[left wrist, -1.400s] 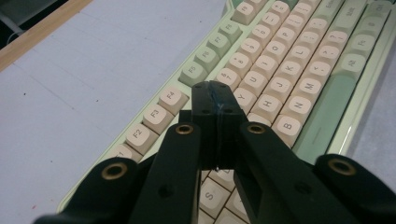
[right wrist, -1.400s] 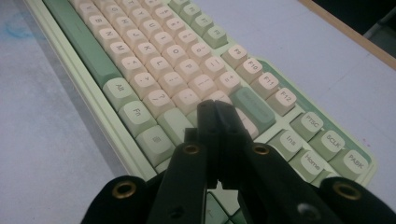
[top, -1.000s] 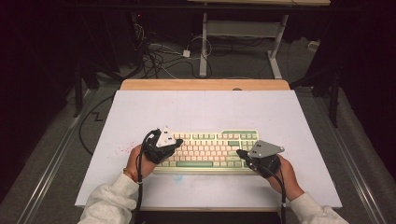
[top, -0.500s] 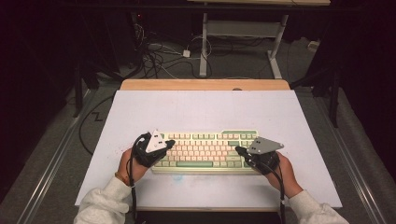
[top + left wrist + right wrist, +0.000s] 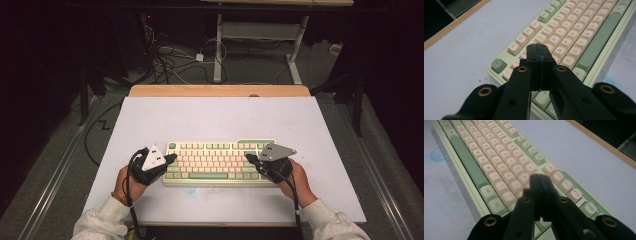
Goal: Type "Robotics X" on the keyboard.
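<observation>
While the right gripper [image 5: 252, 160] is hovering over the keyboard's [image 5: 220, 162] right end, the left gripper [image 5: 170, 159] is sliding outward along the key rows toward the keyboard's left end, likely lining up its next key press. Both pairs of jaws are pressed together, nothing between them. One keyboard is lying near the front middle of the one white table [image 5: 210, 115], and two grippers are working it.
</observation>
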Demonstrator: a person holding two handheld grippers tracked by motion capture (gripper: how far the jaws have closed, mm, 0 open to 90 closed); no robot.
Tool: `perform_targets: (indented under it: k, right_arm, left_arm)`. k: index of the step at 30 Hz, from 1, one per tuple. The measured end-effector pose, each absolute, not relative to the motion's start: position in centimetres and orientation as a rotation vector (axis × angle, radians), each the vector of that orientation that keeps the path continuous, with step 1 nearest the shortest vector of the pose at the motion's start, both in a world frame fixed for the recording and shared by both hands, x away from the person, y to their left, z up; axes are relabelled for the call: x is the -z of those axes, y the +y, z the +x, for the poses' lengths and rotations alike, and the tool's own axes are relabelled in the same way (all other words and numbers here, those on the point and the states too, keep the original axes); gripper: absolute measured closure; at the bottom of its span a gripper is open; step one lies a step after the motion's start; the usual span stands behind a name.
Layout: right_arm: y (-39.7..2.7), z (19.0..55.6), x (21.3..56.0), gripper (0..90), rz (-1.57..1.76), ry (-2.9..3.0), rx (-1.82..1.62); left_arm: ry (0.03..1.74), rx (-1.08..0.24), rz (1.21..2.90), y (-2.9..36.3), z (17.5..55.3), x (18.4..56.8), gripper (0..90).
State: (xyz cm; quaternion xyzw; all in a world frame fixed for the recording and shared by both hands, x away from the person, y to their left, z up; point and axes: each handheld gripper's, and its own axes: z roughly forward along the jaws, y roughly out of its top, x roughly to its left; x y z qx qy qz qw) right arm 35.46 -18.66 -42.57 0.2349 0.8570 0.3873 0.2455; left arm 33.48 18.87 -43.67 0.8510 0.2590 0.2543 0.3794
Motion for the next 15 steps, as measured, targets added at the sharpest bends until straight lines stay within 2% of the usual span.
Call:
perform_targets:
  k: [15]
  right_arm:
    - [-17.92,36.15,42.52,90.0,0.637,2.347,-1.058]
  left_arm:
    - [0.669,-0.651,2.184,19.86,32.55,44.4,87.5]
